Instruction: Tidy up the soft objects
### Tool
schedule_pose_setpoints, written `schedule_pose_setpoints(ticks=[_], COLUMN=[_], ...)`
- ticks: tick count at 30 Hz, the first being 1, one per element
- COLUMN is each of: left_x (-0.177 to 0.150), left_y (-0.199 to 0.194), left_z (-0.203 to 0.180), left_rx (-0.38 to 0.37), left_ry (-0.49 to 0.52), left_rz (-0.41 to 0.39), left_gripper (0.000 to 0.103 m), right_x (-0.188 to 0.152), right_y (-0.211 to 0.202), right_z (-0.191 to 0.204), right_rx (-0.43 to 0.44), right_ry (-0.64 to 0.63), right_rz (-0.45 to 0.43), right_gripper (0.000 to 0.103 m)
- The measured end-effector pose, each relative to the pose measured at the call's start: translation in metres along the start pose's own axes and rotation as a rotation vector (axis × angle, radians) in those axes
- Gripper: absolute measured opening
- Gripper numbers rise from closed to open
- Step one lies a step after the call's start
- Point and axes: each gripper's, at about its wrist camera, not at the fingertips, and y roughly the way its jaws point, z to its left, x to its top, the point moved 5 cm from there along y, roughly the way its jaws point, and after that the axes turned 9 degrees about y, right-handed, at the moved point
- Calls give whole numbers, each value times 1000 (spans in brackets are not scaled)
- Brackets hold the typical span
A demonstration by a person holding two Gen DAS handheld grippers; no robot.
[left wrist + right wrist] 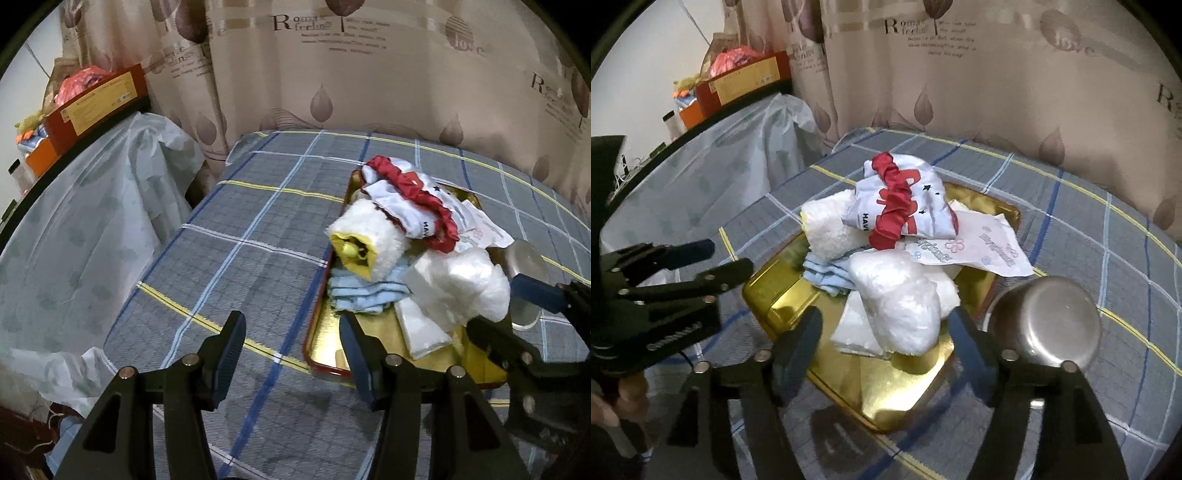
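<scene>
My right gripper hangs with fingers spread, empty, over the gold tray, and my left gripper is spread too. The white fluffy bundle on the tray looks light, squashy; I'd pinch its middle.
</scene>
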Motion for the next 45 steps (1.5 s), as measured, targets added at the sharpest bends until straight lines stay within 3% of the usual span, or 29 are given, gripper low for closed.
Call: schedule_pose_setpoints(ticks=[5,14,27,35,45], left_x=[1,3,3,3,3], left_y=[0,-6,-7,-9,-7], left_z=[-7,-25,-35,-36,-38], left_rx=[9,3,-24,-30,-35], left_ry=[19,61,67,65,62], left_rz=[-1,-16,-19,-21,-19], left_gripper=[54,54,54,54,54], right_x=[-1,-14,-34,-38,-39], right_y=[-24,-42,-34,-29,-27], right_z=[-5,-23,-20,-18,-20], right_rx=[-31,-126,-82,-137,-139], right_ry=[21,88,136,114,124], right_rz=[-56,-74,-7,11,23], right_gripper=[97,101,102,102,102])
